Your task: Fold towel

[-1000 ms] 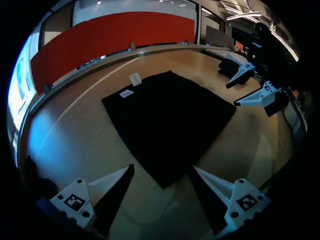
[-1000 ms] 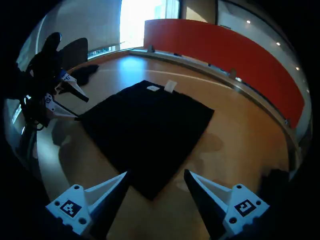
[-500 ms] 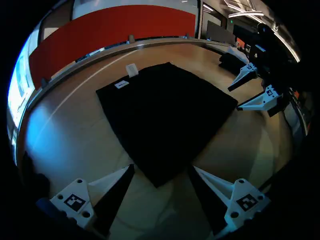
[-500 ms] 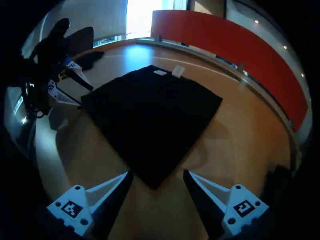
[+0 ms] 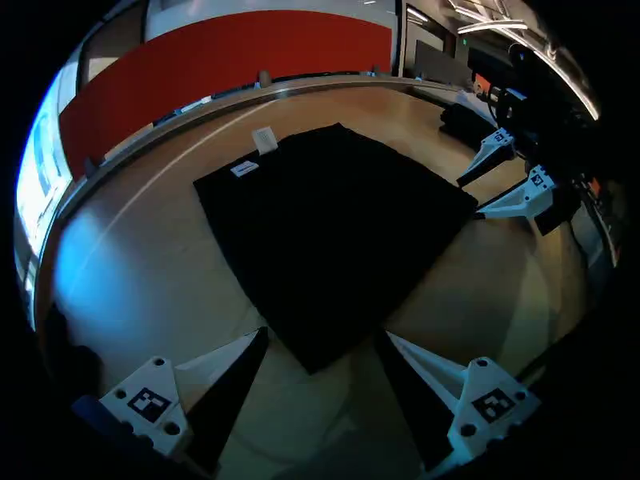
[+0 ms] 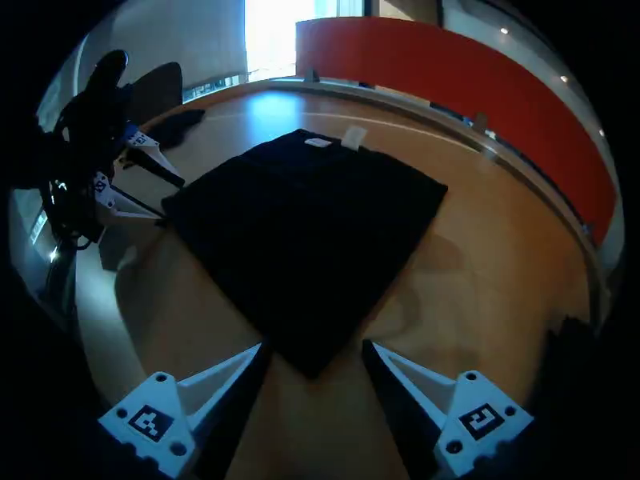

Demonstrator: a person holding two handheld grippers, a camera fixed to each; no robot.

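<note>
Black rectangular cloth towel (image 5: 336,232), spread flat on light wooden surface (image 5: 136,264), turned cornerwise, one corner nearest in both gripper views, two small white tags (image 5: 245,169) at far edge, edges straight, top smooth.

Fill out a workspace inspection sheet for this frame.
Surface: light wooden tabletop, glossy.
Job's things: black rectangular towel, spread flat, small white tags at its far edge.
Clutter: dark crumpled cloth heap beyond the towel.
Grippers: left gripper open, straddling a near towel corner, not gripping; right gripper the same at another corner.
Cables: nothing seen.
Surroundings: red wall panel, bright window.
</note>
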